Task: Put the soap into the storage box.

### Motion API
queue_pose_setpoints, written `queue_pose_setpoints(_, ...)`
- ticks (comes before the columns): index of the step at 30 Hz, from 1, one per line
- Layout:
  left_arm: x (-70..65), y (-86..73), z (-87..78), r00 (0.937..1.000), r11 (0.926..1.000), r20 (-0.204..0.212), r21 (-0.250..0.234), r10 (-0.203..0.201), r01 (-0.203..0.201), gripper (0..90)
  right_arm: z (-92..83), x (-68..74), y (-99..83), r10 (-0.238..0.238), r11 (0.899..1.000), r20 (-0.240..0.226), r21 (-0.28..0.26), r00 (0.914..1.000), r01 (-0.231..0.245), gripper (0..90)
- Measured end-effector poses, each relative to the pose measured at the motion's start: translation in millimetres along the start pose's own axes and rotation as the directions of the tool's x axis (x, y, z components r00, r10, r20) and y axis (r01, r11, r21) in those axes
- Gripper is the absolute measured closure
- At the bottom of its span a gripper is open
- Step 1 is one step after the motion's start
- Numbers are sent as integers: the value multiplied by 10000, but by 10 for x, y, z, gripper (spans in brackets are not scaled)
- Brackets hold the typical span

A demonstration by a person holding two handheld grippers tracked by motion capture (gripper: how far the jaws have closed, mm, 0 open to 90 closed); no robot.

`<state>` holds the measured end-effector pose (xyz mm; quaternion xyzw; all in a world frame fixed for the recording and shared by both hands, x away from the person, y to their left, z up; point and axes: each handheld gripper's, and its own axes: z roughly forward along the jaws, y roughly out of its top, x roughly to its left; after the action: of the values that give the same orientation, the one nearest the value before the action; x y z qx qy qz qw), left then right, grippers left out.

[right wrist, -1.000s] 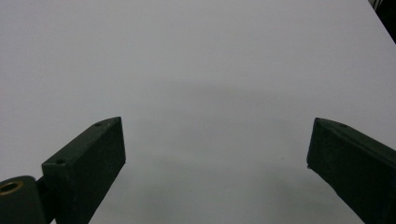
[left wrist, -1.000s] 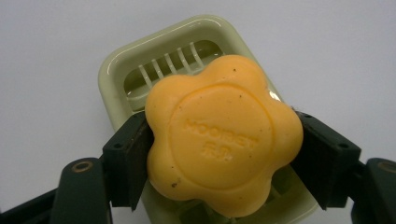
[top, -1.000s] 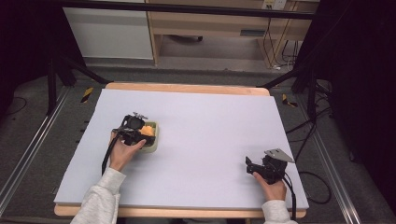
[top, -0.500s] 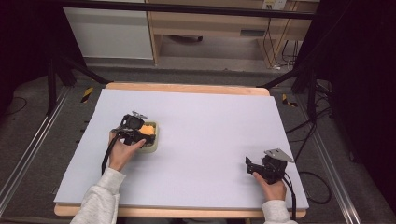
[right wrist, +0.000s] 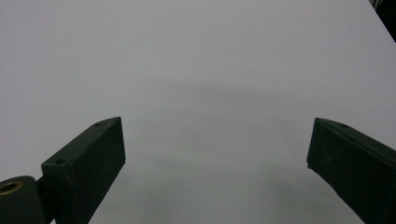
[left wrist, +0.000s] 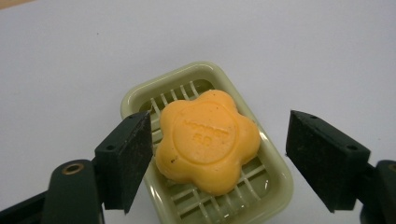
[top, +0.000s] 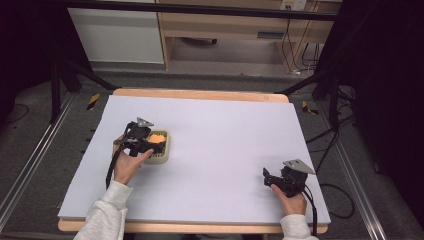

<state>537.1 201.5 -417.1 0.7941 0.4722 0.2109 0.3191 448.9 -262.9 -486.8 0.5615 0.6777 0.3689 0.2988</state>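
An orange flower-shaped soap [left wrist: 208, 140] lies in a pale green slatted soap dish [left wrist: 196, 67] on the white table. My left gripper [left wrist: 218, 120] hovers over the dish with the soap between its jaws. The jaws have just been opening: the left pad [left wrist: 133, 158] sits just off the soap's edge and the right pad [left wrist: 322, 158] stands well clear. In the high view the soap [top: 157, 138] and dish [top: 162, 156] sit left of centre, with the left gripper [top: 147, 141] on them. My right gripper [top: 267, 176] rests near the front right, open [right wrist: 215, 123] over bare table.
A white sheet [top: 225, 125] covers the wooden table [top: 200, 94]. Black frame legs, cables and a wooden cabinet [top: 225, 30] stand beyond the far edge. Dark floor lies on both sides.
The left gripper's jaws look slightly wider around the soap, which stays in the dish. The right hand has not moved.
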Motion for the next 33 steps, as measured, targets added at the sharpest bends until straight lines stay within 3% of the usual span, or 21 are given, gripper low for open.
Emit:
queue_pose_setpoints(5, -29, -79, -103, 10000, 9993, -98, -363, -2, -2, 229, -2, -1, 0, 7, 10000, 5, -10, 10000, -7, 48)
queue_pose_setpoints(11, 13, -214, -222, 9993, 9936, 8, -1070, -366, 365, 227, -4, -1, -1, 16, 10000, 22, -31, 10000, -16, 48)
queue_pose_setpoints(17, 63, -384, -278, 9983, 9881, 21, -1424, -589, 586, 232, -8, -6, -3, 67, 9999, 35, -84, 10000, -66, 48)
queue_pose_setpoints(26, 164, -648, -373, 9970, 9838, 40, -1618, -771, 767, 230, -19, -5, -7, 102, 9998, 49, -145, 9999, -101, 48)
queue_pose_setpoints(33, 249, -887, -399, 9948, 9880, -167, -1192, -1004, 977, 225, -28, -8, -12, 171, 9997, 45, -187, 9998, -170, 48)
